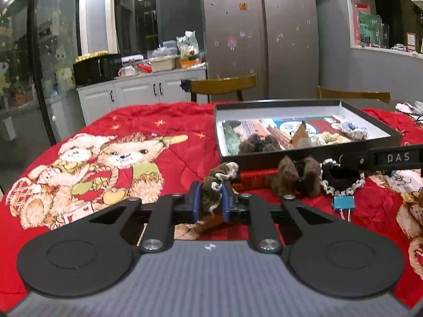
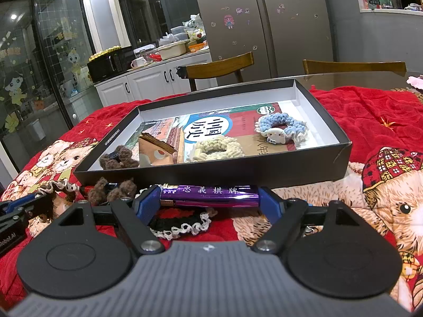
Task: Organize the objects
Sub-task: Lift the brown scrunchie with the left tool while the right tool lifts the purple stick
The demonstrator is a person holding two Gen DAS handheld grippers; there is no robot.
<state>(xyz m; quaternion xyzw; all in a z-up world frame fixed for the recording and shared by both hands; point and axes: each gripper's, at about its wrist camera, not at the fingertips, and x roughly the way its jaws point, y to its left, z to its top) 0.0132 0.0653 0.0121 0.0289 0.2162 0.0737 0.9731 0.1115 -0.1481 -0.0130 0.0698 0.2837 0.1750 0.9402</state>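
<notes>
My left gripper is shut on a brown and cream crocheted scrunchie, held just above the red blanket, left of the black box. My right gripper is shut end to end on a purple lighter in front of the box. The box holds a book, a brown fuzzy clip, a cream scrunchie and a blue scrunchie. On the blanket lie another brown fuzzy clip, a black lace scrunchie and a blue binder clip.
The table is covered by a red blanket with bear prints. Two wooden chairs stand behind the table. A fridge and a white counter with clutter are further back. The right gripper's arm crosses the box's front.
</notes>
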